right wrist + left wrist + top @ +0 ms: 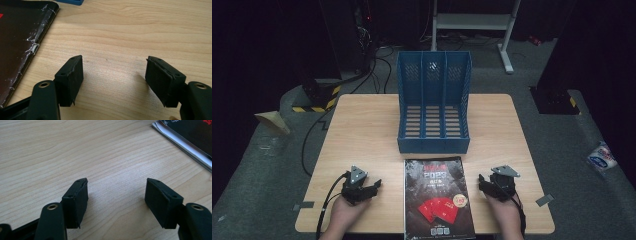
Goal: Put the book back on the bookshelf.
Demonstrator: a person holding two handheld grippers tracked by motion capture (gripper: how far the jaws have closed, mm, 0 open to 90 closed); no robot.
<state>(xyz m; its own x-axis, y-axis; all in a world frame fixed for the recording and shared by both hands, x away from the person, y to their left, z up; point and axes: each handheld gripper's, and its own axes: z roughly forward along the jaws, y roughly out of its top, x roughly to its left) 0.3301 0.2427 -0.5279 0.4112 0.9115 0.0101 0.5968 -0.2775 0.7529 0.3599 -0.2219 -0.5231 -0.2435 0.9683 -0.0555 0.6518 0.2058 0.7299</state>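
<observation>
Both jaws gape wide, empty — left gripper (373, 186) and right gripper (482, 182) flank the dark glossy booklet (438, 197); blue plastic file rack (433, 100) stands beyond it.

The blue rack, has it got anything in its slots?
No, all three slots of the blue rack show bare slatted floors in the high view.

At the centre of the frame you see a blue rack (433, 107) standing upright on the table (362, 130), with three slots open toward you and all three bare. A grey tape scrap (304, 205) sits at the table's lower left edge and another scrap (544, 200) at its lower right. On the floor, cables (377, 70) run at upper left, a white stand (472, 22) is at the top, a striped base (317, 100) and a tan wedge (273, 121) lie left, and a packet (602, 157) lies far right.
</observation>
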